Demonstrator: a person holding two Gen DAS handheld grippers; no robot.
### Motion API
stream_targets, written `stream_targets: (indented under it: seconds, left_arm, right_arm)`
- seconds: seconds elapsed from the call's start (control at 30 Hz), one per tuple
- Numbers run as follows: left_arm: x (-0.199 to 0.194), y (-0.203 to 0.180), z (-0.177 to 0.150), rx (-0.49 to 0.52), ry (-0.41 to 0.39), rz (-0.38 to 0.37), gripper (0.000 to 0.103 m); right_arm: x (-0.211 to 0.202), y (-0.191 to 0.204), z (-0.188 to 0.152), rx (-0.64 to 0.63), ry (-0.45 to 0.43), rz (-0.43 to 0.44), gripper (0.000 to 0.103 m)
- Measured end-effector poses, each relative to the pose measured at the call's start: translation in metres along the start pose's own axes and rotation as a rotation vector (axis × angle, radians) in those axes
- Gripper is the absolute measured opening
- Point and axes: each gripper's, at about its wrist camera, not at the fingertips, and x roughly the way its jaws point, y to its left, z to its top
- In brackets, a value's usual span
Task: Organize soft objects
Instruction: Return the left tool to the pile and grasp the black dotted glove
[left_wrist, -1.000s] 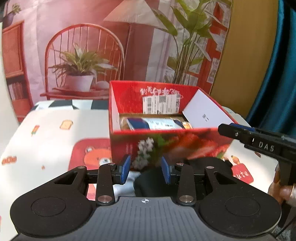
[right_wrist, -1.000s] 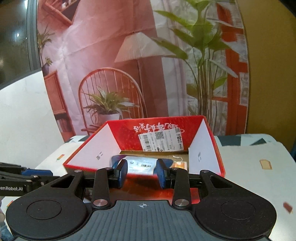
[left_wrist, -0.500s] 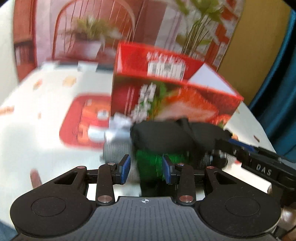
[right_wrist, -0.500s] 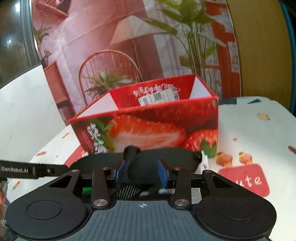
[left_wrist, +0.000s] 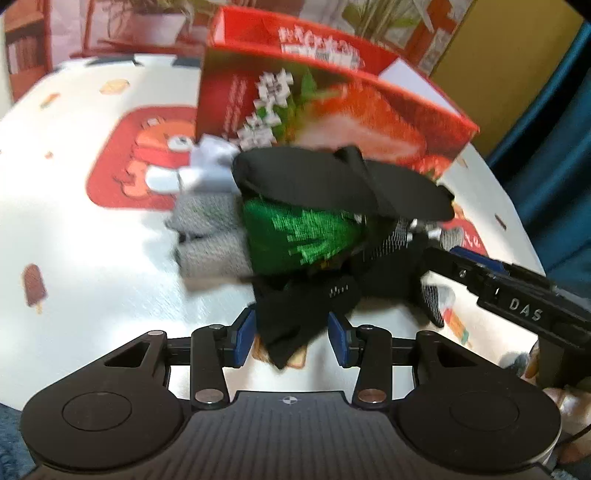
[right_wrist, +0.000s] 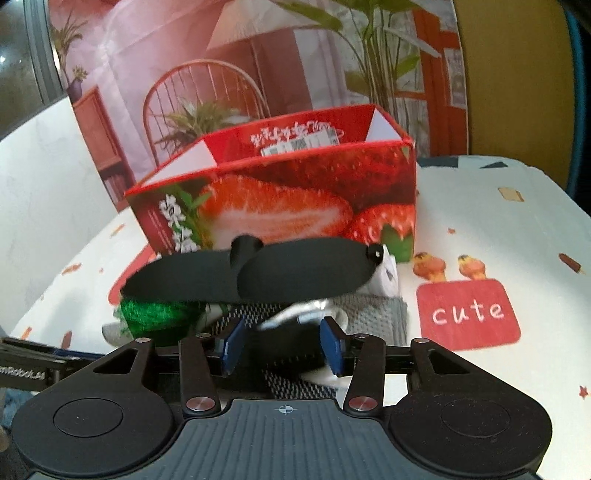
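Glossy cardboard box (right_wrist: 280, 206), knitted green sock (left_wrist: 295, 236), matt black eye mask (right_wrist: 258, 269)

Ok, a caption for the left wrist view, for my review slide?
Left tongs open around a black sock at the edge of a sock pile, strawberry box behind, right tongs reaching in.

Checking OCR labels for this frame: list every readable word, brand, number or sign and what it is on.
"cute" – red patch on the tablecloth
"DAS" – side of the right gripper
"nRobot.AI", start cut off by the frame edge – side of the left gripper
White Chinese characters on the strawberry box, front and inner wall: too blurred to read
Shipping label inside the box: barcode and print too blurred to read
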Motion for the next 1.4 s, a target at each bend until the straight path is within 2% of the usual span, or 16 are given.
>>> stream_targets:
  seconds: [0.1, 0.13, 0.2, 0.33, 0.53, 0.73, 0.93, 1.03, 1.13, 1.2, 1.4]
  left_arm:
    - [0.015, 0.005, -0.003, -0.024, 0.059, -0.029, 0.043]
    - [0.015, 0.007, -0.003, -0.031, 0.043, -0.034, 0.04]
    - [0.017, 0.009, -0.004, -0.043, 0.046, -0.038, 0.028]
    - [0.017, 0.012, -0.006, -0.055, 0.035, -0.033, 0.021]
    - [0.016, 0.015, -0.004, -0.076, 0.031, -0.014, 0.02]
    - [0.011, 0.019, -0.004, -0.084, 0.03, 0.028, 0.021]
    - [0.01, 0.019, -0.005, -0.075, 0.032, 0.039, 0.022]
    - [0.01, 0.021, -0.005, -0.087, 0.023, 0.057, 0.023]
    - [0.007, 0.024, -0.005, -0.103, 0.012, 0.08, 0.023]
    - [0.007, 0.025, -0.005, -0.108, 0.01, 0.08, 0.023]
    - [0.006, 0.024, -0.006, -0.1, 0.009, 0.082, 0.023]
  right_arm:
    - [0.002, -0.004, -0.003, 0.009, 0.017, 0.0, 0.045]
    - [0.003, -0.005, -0.003, 0.014, 0.021, -0.002, 0.045]
    - [0.006, -0.005, -0.004, 0.014, 0.027, -0.002, 0.045]
    - [0.009, -0.002, -0.005, 0.008, 0.025, 0.0, 0.048]
    - [0.005, -0.004, -0.003, 0.017, -0.035, -0.017, 0.049]
    - [0.016, -0.006, -0.008, 0.022, 0.019, -0.015, 0.051]
    - [0.023, 0.0, -0.013, -0.007, 0.071, -0.022, 0.052]
    - [0.021, 0.0, -0.013, -0.003, 0.065, -0.022, 0.054]
    - [0.011, 0.003, -0.009, -0.023, 0.012, -0.007, 0.056]
    - [0.007, 0.007, -0.008, -0.053, -0.013, 0.009, 0.062]
    - [0.014, 0.024, -0.013, -0.145, 0.05, 0.048, 0.065]
